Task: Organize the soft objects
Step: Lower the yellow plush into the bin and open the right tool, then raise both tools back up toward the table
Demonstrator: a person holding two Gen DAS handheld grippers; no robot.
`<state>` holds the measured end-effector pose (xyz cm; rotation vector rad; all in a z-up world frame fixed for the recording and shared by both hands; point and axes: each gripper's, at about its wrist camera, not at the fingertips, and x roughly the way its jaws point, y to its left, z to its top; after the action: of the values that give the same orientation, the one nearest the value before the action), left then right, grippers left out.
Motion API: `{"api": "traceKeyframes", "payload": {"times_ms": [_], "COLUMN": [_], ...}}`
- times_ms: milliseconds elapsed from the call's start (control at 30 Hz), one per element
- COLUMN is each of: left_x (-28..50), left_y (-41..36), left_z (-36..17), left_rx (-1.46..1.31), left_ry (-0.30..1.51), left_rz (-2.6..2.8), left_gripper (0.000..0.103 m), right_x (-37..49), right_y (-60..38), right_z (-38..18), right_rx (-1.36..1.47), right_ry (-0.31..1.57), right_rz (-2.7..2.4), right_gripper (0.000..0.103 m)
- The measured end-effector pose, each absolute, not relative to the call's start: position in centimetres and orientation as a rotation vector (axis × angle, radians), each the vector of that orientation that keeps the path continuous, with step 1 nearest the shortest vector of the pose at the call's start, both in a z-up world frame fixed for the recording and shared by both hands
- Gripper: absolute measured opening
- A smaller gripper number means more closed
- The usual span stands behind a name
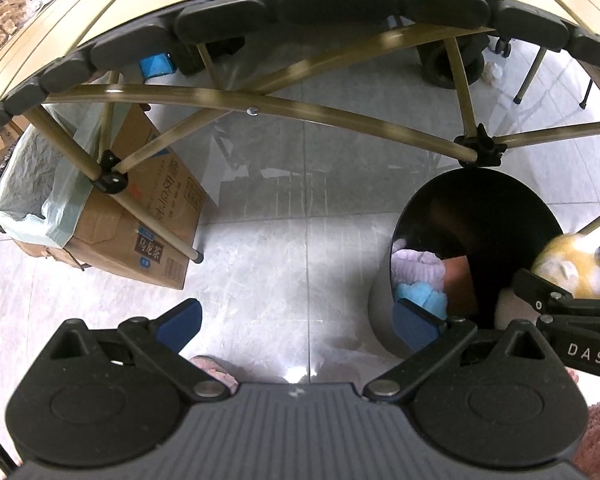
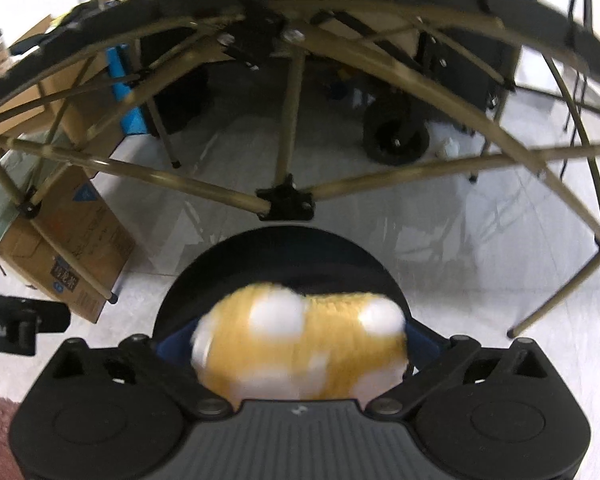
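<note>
A black round bin [image 1: 472, 176] stands on the floor under the table's edge. Inside it lie a lilac soft item [image 1: 416, 264] and a light blue fluffy one [image 1: 420, 296]. My left gripper [image 1: 298, 316] is open and holds nothing, hanging over the floor tiles just left of the bin. My right gripper [image 2: 300, 340] is shut on a yellow and white plush toy [image 2: 300, 348], blurred by motion, right above the bin's opening [image 2: 284, 240]. The left wrist view shows that plush [image 1: 568, 268] over the bin's right rim.
Folding table legs and cross-bars [image 1: 260, 104] span the space ahead. A cardboard box [image 1: 140, 220] and a bag-lined bin [image 1: 32, 196] stand at the left. A black wheel [image 2: 396, 140] sits further back. A pink slipper [image 1: 216, 368] is near the left gripper.
</note>
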<state>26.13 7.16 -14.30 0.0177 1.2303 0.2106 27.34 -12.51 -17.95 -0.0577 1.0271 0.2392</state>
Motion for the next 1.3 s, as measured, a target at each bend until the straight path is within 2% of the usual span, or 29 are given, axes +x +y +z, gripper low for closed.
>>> {"api": "traceKeyframes", "payload": {"times_ms": [967,1300], "left_x": [26.1,25.1], "left_y": [6.7,5.4], "left_z": [-14.7,-11.7], "left_rx": [0.020,0.000], "left_ry": [1.249,1.138], "left_rz": [0.191,0.127], "left_gripper": [0.103,0.103], "right_x": [27.3,25.9], "right_y": [-12.7,-13.7], "right_z": [-18.5,-15.4], "right_rx": [-0.061,-0.033], "right_ry": [1.056,0.988], "right_rz": [0.221,0.219], "right_gripper": [0.103,0.103]}}
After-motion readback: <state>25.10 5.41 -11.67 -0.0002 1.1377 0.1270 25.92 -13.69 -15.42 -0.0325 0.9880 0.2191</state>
